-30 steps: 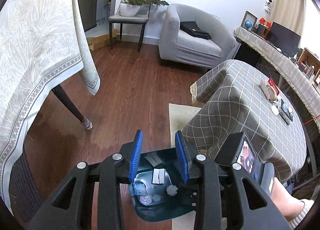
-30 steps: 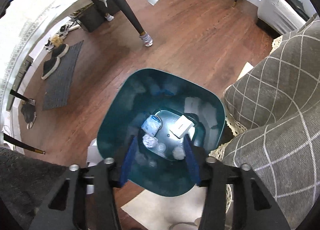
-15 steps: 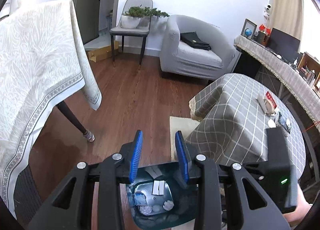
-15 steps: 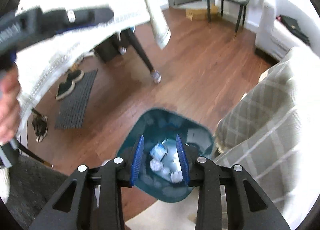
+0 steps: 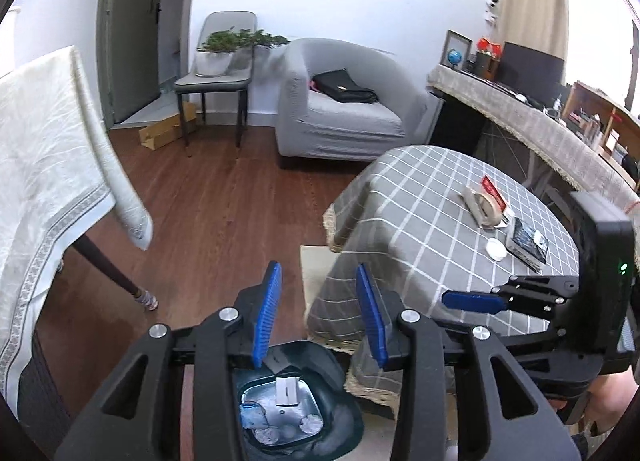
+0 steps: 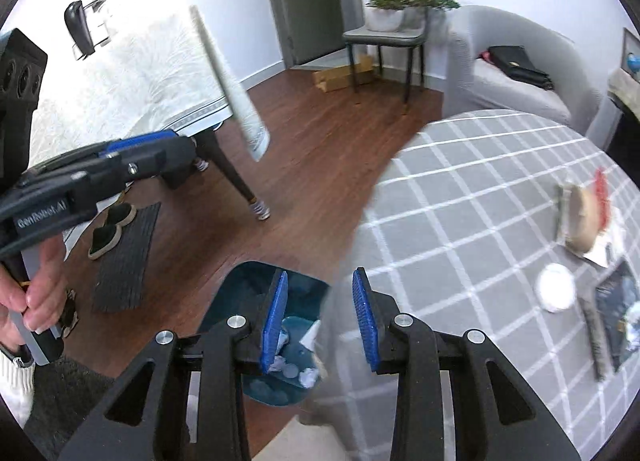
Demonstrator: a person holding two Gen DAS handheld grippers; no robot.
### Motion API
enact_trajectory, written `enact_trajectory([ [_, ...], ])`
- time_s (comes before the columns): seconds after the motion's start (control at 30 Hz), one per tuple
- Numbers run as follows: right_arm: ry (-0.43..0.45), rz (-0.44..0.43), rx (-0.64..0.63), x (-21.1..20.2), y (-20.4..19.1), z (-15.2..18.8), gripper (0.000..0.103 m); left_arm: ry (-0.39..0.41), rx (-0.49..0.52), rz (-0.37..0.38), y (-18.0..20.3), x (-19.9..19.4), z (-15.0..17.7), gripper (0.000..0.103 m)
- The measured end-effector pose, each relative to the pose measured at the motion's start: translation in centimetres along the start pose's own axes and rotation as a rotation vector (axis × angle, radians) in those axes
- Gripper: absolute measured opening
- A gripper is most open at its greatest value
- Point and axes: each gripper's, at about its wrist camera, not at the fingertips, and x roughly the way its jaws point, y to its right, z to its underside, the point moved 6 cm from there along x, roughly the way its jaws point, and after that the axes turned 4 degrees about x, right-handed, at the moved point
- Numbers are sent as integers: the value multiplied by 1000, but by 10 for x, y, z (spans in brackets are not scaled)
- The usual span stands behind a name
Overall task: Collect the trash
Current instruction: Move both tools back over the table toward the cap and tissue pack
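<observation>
Grey checked tablecloth [image 6: 460,229]: small white round scrap [image 6: 555,287] ahead-right of right gripper [image 6: 320,321], nearer than left gripper [image 5: 318,311]; both gaping, empty.

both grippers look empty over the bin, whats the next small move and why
Probably swing the right gripper out over the checked table toward the small white round piece near its edge. Both grippers are open and hold nothing, the teal bin already has wads and a box inside, and that piece looks like the nearest loose scrap, though blur keeps me unsure.
</observation>
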Motion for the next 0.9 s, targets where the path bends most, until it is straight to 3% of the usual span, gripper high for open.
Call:
enact_trajectory([
  [0.47, 79, 136, 79, -66, 105, 27, 34, -38, 105, 101, 105, 46, -9, 59],
  [0.53, 95, 143, 95, -77, 122, 32, 39, -50, 125, 125, 122, 54, -9, 60],
  [0.63, 127, 165, 108, -94, 142, 39, 54, -55, 146, 135, 145, 66, -10, 60],
  [0.9, 122, 168, 98, -104, 179, 50, 70, -107, 195, 144, 187, 102, 0, 64],
])
